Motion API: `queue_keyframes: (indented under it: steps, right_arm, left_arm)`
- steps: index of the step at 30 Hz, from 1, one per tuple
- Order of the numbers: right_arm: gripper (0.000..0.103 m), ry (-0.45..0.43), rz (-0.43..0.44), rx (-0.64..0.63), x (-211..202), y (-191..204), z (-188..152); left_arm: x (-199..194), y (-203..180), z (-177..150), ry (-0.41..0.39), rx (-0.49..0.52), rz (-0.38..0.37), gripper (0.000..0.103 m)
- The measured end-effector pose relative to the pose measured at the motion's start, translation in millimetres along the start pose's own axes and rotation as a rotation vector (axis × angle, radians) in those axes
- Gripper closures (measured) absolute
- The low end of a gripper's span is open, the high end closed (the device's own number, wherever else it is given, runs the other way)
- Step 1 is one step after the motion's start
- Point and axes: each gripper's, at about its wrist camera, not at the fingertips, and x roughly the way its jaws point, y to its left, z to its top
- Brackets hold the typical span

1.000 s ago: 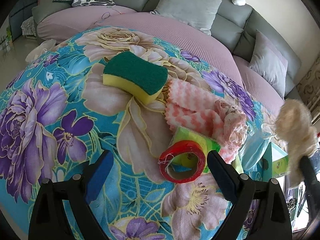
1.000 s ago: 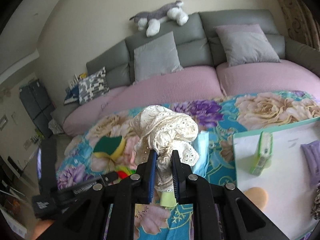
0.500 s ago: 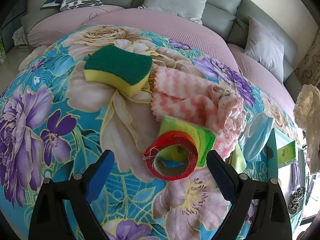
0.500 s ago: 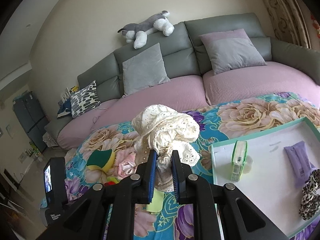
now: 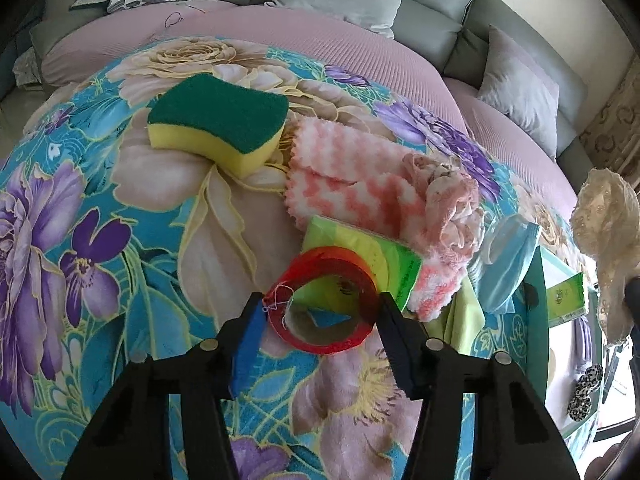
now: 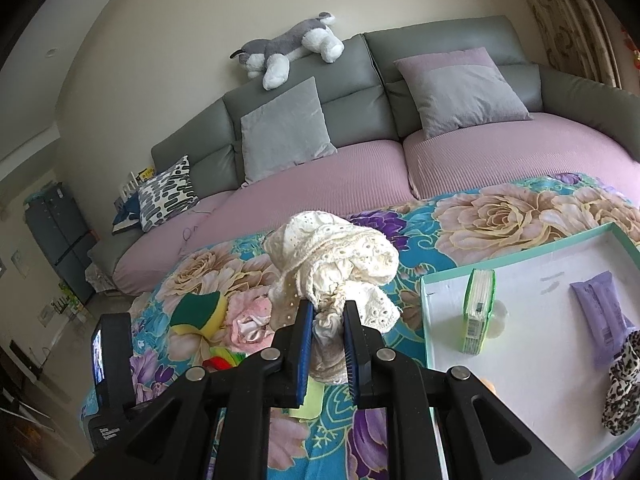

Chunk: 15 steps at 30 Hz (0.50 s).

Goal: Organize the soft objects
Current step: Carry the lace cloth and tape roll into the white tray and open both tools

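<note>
The job is partly done. A white tray (image 6: 540, 364) with a green rim sits on the flowery table (image 5: 100, 208). In it already lie a purple cloth (image 6: 600, 316), a spotted scrunchie (image 6: 622, 384) and a small green pack of tissues (image 6: 478, 312) standing on its edge.

The right tongs (image 6: 326, 332) are squeezed tight on a cream lace cloth (image 6: 336, 256). They hold it up in the air, above the table and just to the left of the tray. It is not in the tray yet. I think it goes there next.

The left tongs (image 5: 320, 320) are closing around a red tape roll (image 5: 324, 304). The roll is between the two blue pads and looks like it touches both, but it still rests on the table, leaning on a green packet (image 5: 360, 256).

More things wait on the table: a green and yellow sponge (image 5: 218, 120), a pink and white fuzzy cloth (image 5: 348, 176), a crumpled pink cloth (image 5: 448, 200) and a light blue thing (image 5: 506, 264) beside the tray. So a good bit is still left to tidy.
</note>
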Motion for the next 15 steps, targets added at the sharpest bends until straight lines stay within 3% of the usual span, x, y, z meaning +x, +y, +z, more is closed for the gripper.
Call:
queue_keyframes:
  steps: [8,15]
  right_arm:
    - [0.087,0.009,-0.004,0.01,2.5,-3.2,-0.9]
    - [0.087,0.003,-0.005,0.012,0.4,-5.1,-0.8]
  left_arm:
    - [-4.9,3.2,0.3,-0.009,-0.008,0.009,0.048]
    - [-21.2,2.7,3.1,-0.062,-0.004,0.023,0.048]
